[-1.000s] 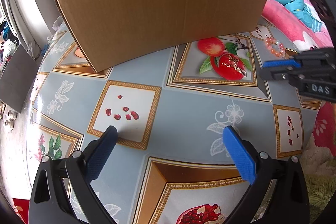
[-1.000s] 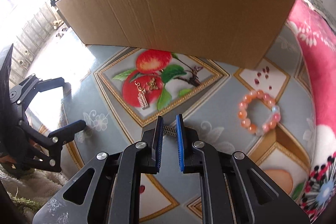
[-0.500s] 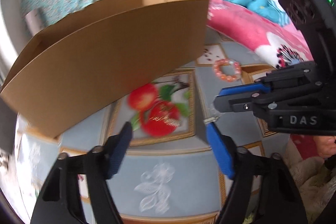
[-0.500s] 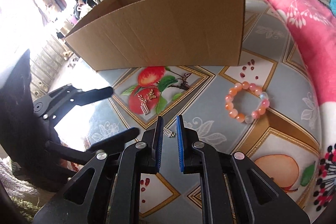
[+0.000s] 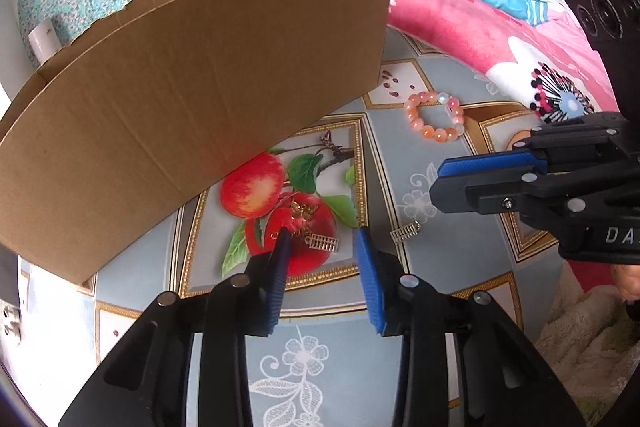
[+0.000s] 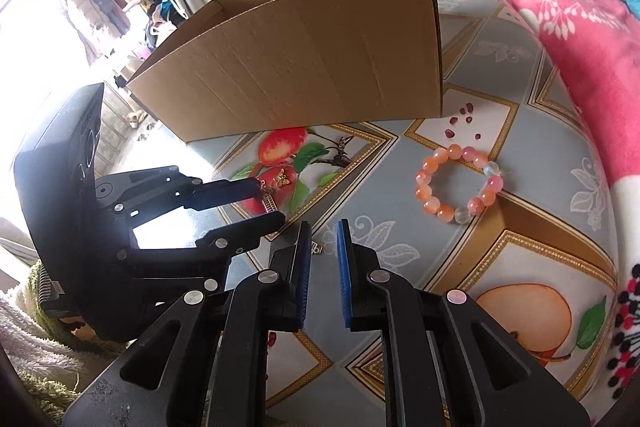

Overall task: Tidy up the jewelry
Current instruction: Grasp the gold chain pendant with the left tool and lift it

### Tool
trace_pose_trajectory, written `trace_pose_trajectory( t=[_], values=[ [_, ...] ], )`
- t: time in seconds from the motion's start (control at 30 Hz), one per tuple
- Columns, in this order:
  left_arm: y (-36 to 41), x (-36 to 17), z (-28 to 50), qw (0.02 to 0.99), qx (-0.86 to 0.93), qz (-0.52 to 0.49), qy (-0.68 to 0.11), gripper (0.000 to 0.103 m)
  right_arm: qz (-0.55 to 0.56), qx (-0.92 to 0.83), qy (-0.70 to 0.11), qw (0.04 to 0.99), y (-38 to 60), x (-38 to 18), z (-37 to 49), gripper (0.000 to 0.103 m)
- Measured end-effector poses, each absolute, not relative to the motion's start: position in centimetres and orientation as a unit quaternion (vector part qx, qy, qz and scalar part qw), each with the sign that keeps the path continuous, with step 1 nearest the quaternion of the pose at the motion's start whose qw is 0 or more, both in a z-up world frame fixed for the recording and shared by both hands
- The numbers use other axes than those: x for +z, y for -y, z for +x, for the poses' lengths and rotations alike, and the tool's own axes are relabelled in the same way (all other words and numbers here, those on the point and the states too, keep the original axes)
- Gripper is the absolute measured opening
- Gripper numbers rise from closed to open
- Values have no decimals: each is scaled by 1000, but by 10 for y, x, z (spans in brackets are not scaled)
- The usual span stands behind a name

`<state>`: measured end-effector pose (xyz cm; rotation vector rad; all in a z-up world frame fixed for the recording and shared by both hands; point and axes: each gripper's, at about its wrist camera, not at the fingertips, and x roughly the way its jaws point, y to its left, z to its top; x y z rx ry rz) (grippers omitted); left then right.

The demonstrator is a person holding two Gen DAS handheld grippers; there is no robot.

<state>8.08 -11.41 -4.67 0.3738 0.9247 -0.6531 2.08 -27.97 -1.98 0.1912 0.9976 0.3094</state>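
Observation:
A gold butterfly earring with a ladder-shaped pendant (image 5: 316, 233) lies on the printed red fruit of the tablecloth. My left gripper (image 5: 322, 247) is open, its tips on either side of that earring, close above it. A second small ladder pendant (image 5: 406, 231) lies on the cloth to the right. My right gripper (image 6: 323, 245) is open by a narrow gap, just above this pendant (image 6: 317, 249). An orange bead bracelet (image 5: 435, 117) lies farther back, also seen in the right wrist view (image 6: 458, 183). An open cardboard box (image 5: 192, 83) stands behind.
The box (image 6: 312, 55) fills the back of the table. A pink blanket (image 6: 576, 39) rises along the right. Small dark red seeds (image 6: 460, 121) are printed or scattered by the box corner. A fluffy rug (image 5: 588, 339) lies beyond the table's front edge.
My left gripper swung right and forward to the butterfly earring and narrowed its opening. My right gripper opened slightly and the small pendant now lies on the cloth below it.

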Motion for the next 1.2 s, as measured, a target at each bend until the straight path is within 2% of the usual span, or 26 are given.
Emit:
trace_pose_trajectory(
  t=[0.27,0.73,0.83,0.97,1.2],
  values=[
    [122,-48,78,820,-333,200,-419,18,91,147,-477,862,274,-26,24,12],
    [101,-48,66,825,-316,194,-426,17,44,160,-483,860,258,-20,21,12],
    [89,-47,64,831,-303,178,-432,17,2,181,-490,853,244,-22,24,24],
    [81,-48,62,836,-293,164,-433,17,-45,195,-497,844,229,-27,33,24],
    [75,-48,62,838,-297,151,-432,16,-47,195,-519,831,222,-41,47,24]
  ],
)
